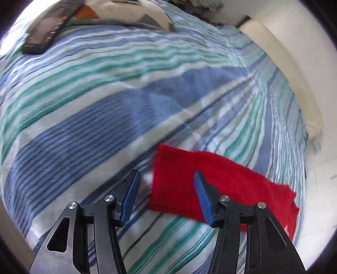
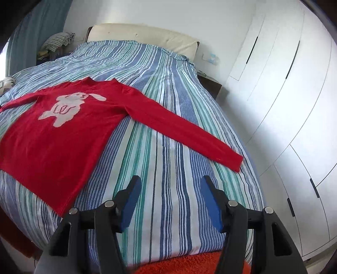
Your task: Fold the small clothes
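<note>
On the striped bed cover point(image 2: 168, 130) a red knit sweater point(image 2: 52, 130) lies flat, pale bunny shape on the chest, one long sleeve stretched right. Left tongs point(image 1: 166, 198) gape apart over its ribbed cuff; right tongs point(image 2: 170, 202) are also spread, holding nothing. White wardrobe point(image 2: 284, 105) beside the bed.

A home bedroom: a bed point(image 2: 168, 126) spread with a blue, teal and white striped cover fills most of both views, its cream padded headboard point(image 2: 143, 34) set against a plain white wall. White built-in wardrobe doors point(image 2: 284, 94) with slim dark handles run along one side (a dark bedside table point(image 2: 210, 85) sits between them and the bed). A blue curtain point(image 2: 40, 25) hangs at the far corner, and pillows point(image 1: 130, 12) lie on the cover.
</note>
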`<state>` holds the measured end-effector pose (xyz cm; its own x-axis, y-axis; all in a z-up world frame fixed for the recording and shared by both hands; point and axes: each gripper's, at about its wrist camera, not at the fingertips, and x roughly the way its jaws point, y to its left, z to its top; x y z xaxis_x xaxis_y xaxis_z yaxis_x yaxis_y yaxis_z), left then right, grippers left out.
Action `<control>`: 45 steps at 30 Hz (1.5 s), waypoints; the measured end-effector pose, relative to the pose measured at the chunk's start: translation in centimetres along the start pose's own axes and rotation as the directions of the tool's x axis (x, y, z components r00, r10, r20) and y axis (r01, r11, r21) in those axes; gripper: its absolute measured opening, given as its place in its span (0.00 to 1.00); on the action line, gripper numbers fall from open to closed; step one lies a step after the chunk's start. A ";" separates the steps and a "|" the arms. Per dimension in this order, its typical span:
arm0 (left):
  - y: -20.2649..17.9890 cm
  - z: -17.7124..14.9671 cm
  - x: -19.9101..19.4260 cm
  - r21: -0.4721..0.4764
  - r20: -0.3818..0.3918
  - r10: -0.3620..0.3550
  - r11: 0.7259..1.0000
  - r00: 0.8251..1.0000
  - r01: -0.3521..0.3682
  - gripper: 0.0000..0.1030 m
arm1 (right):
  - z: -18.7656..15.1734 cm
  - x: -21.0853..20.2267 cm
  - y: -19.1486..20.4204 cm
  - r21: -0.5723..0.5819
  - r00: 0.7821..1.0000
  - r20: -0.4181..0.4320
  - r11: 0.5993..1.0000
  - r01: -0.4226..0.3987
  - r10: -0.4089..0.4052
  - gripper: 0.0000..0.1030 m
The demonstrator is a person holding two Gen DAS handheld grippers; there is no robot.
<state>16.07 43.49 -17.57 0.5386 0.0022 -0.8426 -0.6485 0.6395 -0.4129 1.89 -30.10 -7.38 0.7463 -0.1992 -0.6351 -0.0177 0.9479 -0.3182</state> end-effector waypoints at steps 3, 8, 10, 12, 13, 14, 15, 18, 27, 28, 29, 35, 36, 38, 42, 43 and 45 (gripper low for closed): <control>-3.1 -0.7 0.9 0.190 -0.015 0.147 0.971 0.989 -0.141 0.03 | 0.0 0.3 -0.4 0.018 1.000 -0.015 1.000 0.002 -0.002 0.57; -2.7 -0.3 0.7 0.185 0.077 0.319 0.927 0.945 -0.328 0.03 | -0.2 0.6 -1.3 0.056 0.999 -0.034 0.998 0.003 -0.001 0.57; -2.9 -0.2 1.3 0.209 0.087 0.349 0.909 0.933 -0.359 0.03 | -0.3 0.8 -1.7 0.070 0.999 -0.042 0.998 0.000 0.003 0.57; -3.6 -0.3 1.9 0.257 0.110 0.396 0.875 0.912 -0.411 0.03 | -0.4 1.0 -2.1 0.085 0.999 -0.050 0.996 -0.005 0.009 0.57; -3.8 -0.4 2.1 0.268 0.117 0.413 0.863 0.903 -0.429 0.03 | -0.4 1.1 -2.2 0.093 0.999 -0.053 0.996 -0.006 0.011 0.57; -4.0 -0.5 2.1 0.269 0.124 0.421 0.857 0.898 -0.439 0.03 | -0.5 1.2 -2.4 0.100 0.998 -0.056 0.995 -0.006 0.012 0.57; -4.1 -0.5 2.2 0.267 0.128 0.425 0.855 0.896 -0.444 0.04 | -0.5 1.3 -2.5 0.107 0.998 -0.060 0.994 -0.006 0.013 0.57; -4.4 -1.4 1.1 0.270 0.143 0.418 0.855 0.897 -0.442 0.15 | -0.6 1.7 -2.7 0.115 0.997 -0.076 0.993 -0.012 0.021 0.57; -8.8 -11.4 -9.6 0.424 0.084 0.053 0.902 0.995 -0.084 0.50 | 1.9 1.3 1.2 0.079 0.940 -0.116 0.947 -0.313 0.320 0.57; -10.1 -13.7 -10.5 0.476 0.066 0.016 0.878 0.998 -0.045 0.50 | 2.6 1.3 2.4 0.085 0.916 -0.114 0.923 -0.376 0.384 0.57; -11.6 -16.0 -11.1 0.526 0.048 -0.018 0.850 0.999 -0.010 0.51 | 3.1 1.4 3.6 0.087 0.895 -0.115 0.902 -0.424 0.432 0.57; -17.7 -30.4 -9.1 0.774 -0.088 -0.032 0.626 0.996 0.089 0.76 | 2.5 6.1 10.7 0.062 0.816 -0.230 0.845 -0.532 0.531 0.57; -17.8 -31.9 -8.2 0.800 -0.110 0.004 0.594 0.994 0.086 0.76 | 1.6 7.0 11.2 0.053 0.812 -0.285 0.854 -0.517 0.509 0.57; -17.0 -34.8 -6.4 0.850 -0.081 0.094 0.526 0.992 0.020 0.77 | -0.6 7.5 11.5 0.029 0.822 -0.333 0.876 -0.481 0.463 0.59; -15.6 -35.1 -8.0 0.828 -0.062 0.053 0.561 0.997 0.022 0.80 | -1.4 5.1 9.6 0.054 0.872 -0.258 0.908 -0.417 0.416 0.59; -15.4 -34.7 -8.5 0.805 -0.071 0.034 0.593 0.997 0.037 0.80 | -1.3 4.3 9.1 0.056 0.893 -0.211 0.917 -0.394 0.397 0.59; -15.1 -33.7 -9.4 0.753 -0.060 -0.002 0.656 0.998 0.046 0.80 | -0.7 3.0 7.9 0.083 0.915 -0.126 0.923 -0.376 0.384 0.59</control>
<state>2.64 7.91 -15.08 0.5069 -0.0448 -0.8609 0.0046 0.9988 -0.0492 3.53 -23.35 -12.31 0.5922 0.1506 -0.7916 -0.2419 0.9703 0.0036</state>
